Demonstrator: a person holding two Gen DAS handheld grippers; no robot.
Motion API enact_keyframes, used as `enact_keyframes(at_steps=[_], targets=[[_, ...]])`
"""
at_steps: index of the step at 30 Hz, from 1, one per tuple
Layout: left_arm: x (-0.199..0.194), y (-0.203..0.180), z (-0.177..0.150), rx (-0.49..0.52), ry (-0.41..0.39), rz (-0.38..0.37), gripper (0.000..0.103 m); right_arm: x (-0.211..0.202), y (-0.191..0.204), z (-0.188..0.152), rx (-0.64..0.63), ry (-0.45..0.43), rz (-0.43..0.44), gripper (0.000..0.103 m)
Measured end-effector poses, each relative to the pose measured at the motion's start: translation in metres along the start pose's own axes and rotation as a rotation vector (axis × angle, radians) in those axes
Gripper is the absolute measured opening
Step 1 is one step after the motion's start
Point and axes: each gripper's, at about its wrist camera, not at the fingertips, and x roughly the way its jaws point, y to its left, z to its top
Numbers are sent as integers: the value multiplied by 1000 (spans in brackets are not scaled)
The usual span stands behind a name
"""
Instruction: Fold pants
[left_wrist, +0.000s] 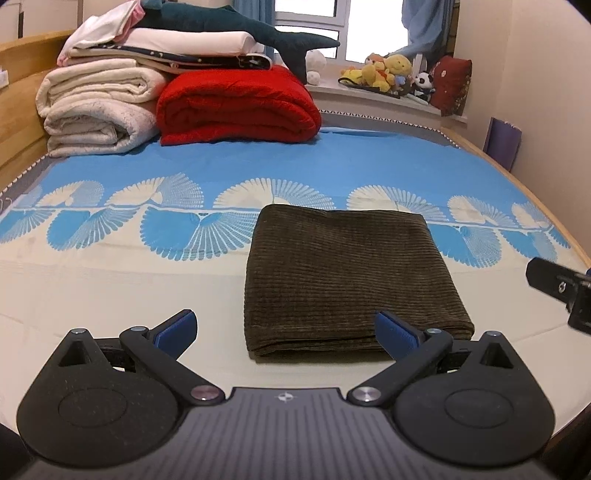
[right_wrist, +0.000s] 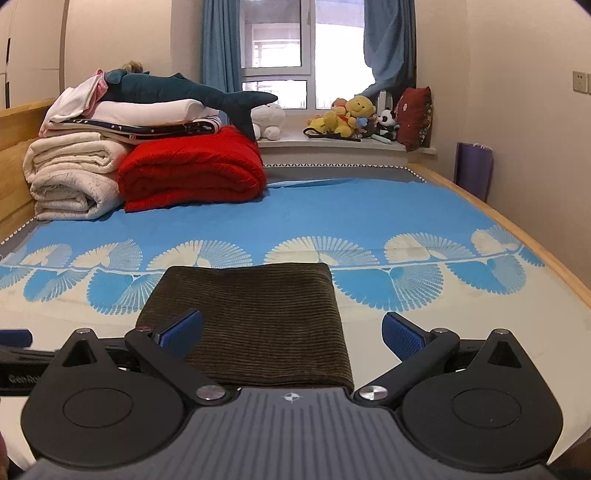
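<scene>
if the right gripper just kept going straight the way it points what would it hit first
Most likely the folded brown pants: they lie straight ahead of the open right gripper, between its fingers. Whether it is above the cloth or level with it is unclear.

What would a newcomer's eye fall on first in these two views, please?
Probably the folded brown corduroy pants, lying flat on the blue-and-cream bedsheet just ahead of both open grippers. Next, the red blanket beside stacked cream bedding at the headboard, with a plush shark on top.
</scene>
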Motion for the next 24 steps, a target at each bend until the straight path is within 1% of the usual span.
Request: enact_keyframes(at_steps=[7, 10, 19, 24], targets=[[-4, -1, -1, 5, -14, -6, 102, 2, 2, -1, -17, 10, -11, 102], [-3, -1, -1, 4, -2, -1, 102, 2, 1, -3, -18, 11, -12, 102], [-6, -1, -2, 10, -13, -6, 103, 2, 4, -3, -30, 15, -14, 102], [-3, -2, -3, 5, 1, -5, 103, 2, 4, -2, -21, 10, -5, 102]])
